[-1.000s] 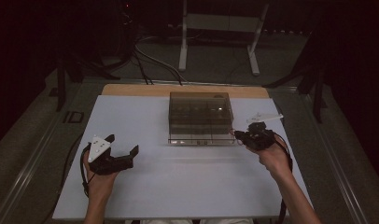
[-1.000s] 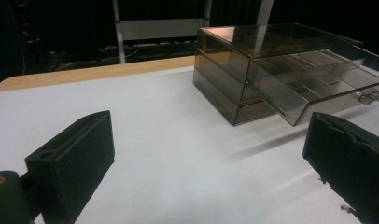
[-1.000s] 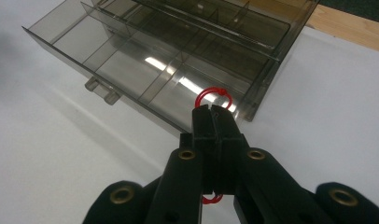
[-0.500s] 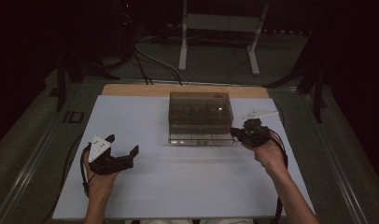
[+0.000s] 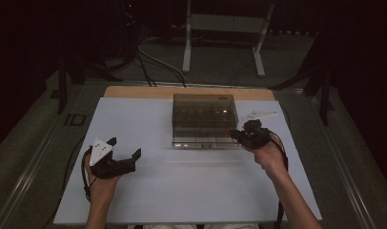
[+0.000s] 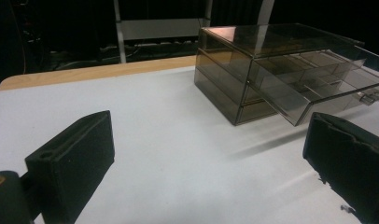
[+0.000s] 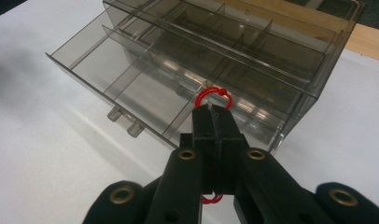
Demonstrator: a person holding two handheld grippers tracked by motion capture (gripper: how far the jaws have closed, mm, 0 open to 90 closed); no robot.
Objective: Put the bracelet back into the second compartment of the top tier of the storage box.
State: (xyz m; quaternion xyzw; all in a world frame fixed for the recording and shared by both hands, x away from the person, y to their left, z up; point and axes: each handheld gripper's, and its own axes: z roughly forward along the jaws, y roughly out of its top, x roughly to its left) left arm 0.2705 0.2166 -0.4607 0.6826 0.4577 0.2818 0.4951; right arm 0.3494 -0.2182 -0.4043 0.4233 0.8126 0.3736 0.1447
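Fingers, left gripper (image 5: 124, 149): two black pads spread wide, nothing between them; held low over the white worktop (image 5: 191, 191) at its left side, well apart from the drawer box. In the left gripper view the fingers (image 6: 75, 158) frame bare worktop, with the box farther off toward the right.

Drawer box (image 5: 204, 119): smoky clear plastic, several shallow tiers, standing on the worktop near its far middle edge, in front of a bare wooden strip (image 5: 134, 91). One drawer (image 7: 131, 88) is partly drawn out toward the person; its divided compartments look empty. A small clear handle (image 7: 124, 122) sits on the drawer front.

Red loop (image 7: 214, 97): thin red cord at the front right corner of the box. It lies pinched between the fingers of the right gripper, its ring showing just beyond the tips and a bit of red cord below them.

Fingers, right gripper (image 5: 235, 135): pressed together, clamped on the red loop, at the box's front right corner. In the right gripper view the fingers (image 7: 204, 128) point at the box front, beside the open drawer.

Hands: one hand (image 5: 102, 183) behind the left gripper, the other hand (image 5: 269, 156) behind the right.
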